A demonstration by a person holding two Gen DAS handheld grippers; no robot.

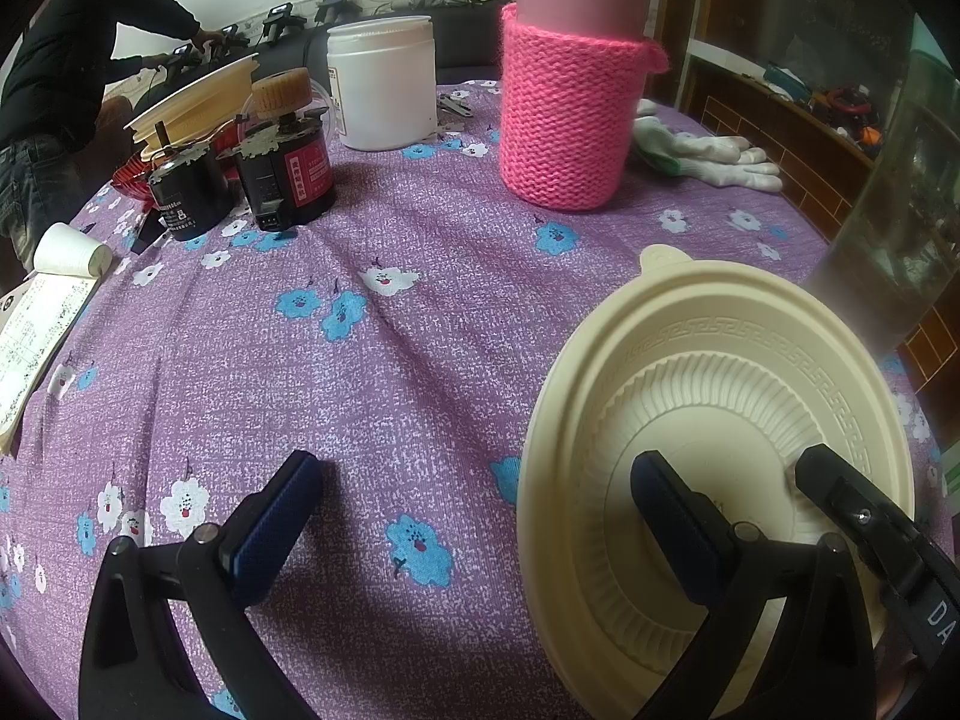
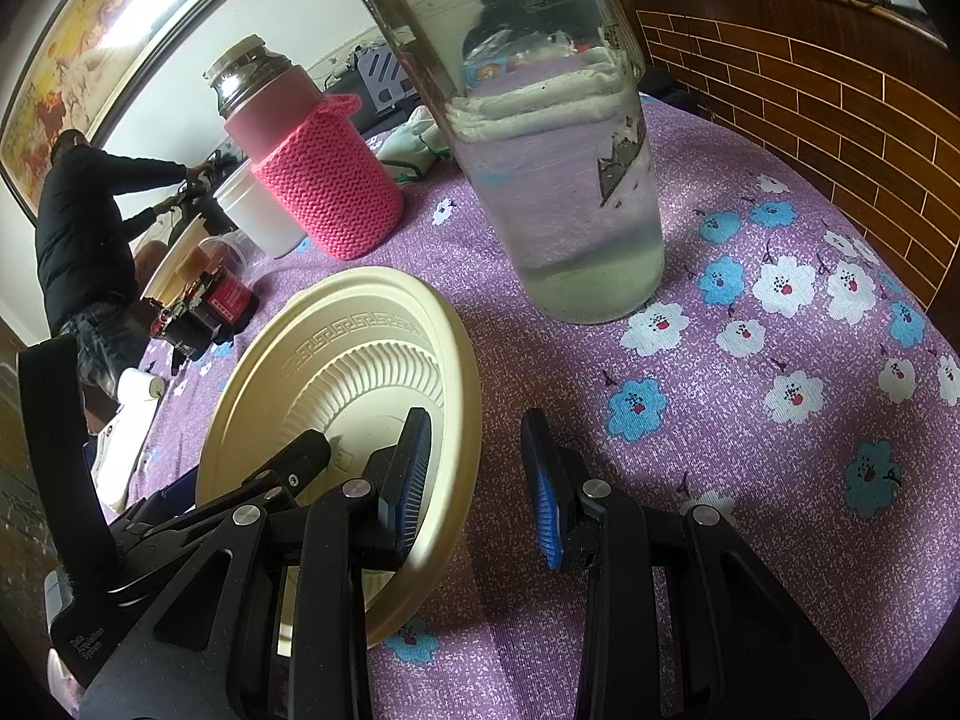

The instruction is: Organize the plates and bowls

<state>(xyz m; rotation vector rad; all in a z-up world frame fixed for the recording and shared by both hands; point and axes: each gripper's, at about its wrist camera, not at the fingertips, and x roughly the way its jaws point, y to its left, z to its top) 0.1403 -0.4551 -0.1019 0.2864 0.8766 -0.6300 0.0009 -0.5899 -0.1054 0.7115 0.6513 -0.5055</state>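
A cream plastic bowl [image 1: 708,372] lies upside down on the purple floral tablecloth, at the right in the left wrist view and at the left in the right wrist view [image 2: 360,336]. My left gripper [image 1: 474,498] is open; its right finger is over the bowl, its left finger over bare cloth. My right gripper [image 2: 480,462] is open; its left finger reaches over the bowl's rim, its right finger is beside the bowl above the cloth. A stack of cream bowls [image 1: 198,96] stands at the far left of the table.
A pink knit-sleeved flask [image 1: 570,96], a white jar [image 1: 384,84], two dark motors [image 1: 240,174], a paper cup [image 1: 72,249] and white gloves [image 1: 708,156] stand beyond. A large glass jar [image 2: 540,138] is close to the bowl. A person [image 2: 84,234] stands at the far left.
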